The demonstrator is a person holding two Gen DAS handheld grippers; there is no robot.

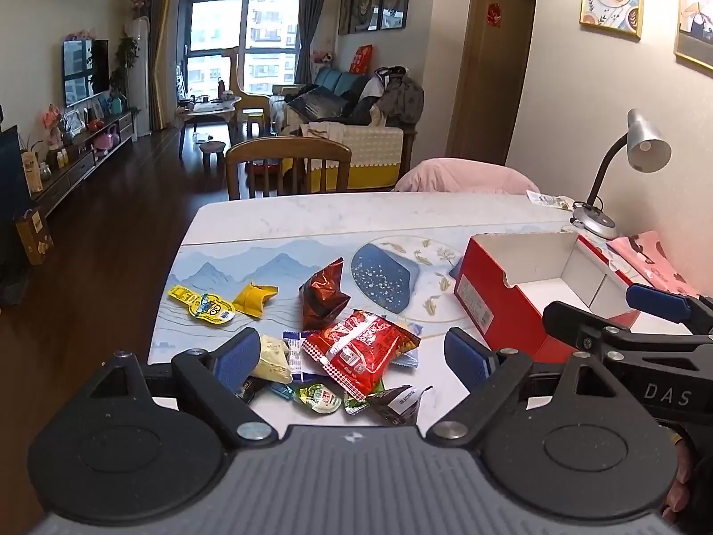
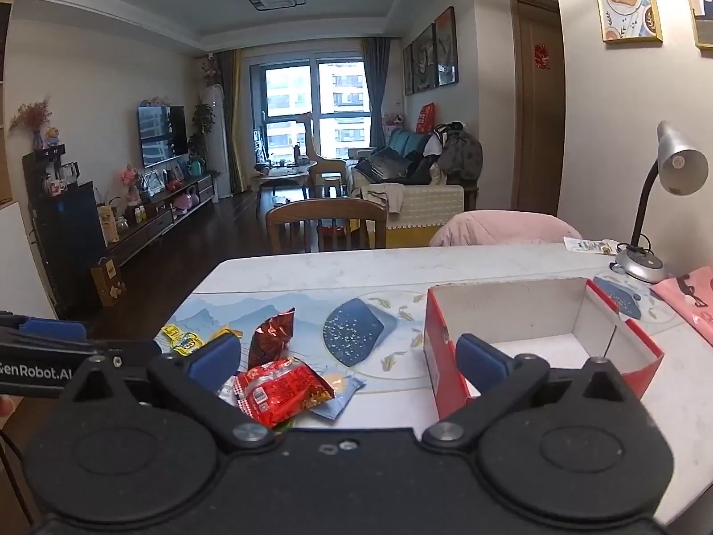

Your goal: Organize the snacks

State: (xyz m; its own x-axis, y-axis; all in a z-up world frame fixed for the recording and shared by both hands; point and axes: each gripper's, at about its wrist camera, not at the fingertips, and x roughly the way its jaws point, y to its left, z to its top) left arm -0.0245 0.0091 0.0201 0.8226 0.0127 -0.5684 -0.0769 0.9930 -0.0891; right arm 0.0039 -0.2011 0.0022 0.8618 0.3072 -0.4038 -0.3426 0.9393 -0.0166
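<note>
A heap of snack packets [image 1: 347, 356] is seen on the near left part of the table [image 1: 312, 214], just left of an open red box [image 1: 534, 285]. On top, a large red packet [image 1: 361, 347] lies flat, its long axis running from near left to far right toward the box. A dark red foil packet [image 1: 323, 296] stands upright behind it, its sealed tip pointing up. A yellow packet [image 1: 218, 303] lies farther left, lengthwise across the table. The left gripper [image 1: 352, 356] is held wide open above the heap, nothing gripped. The right gripper [image 2: 347, 363] is likewise spread wide and empty, between heap and box.
</note>
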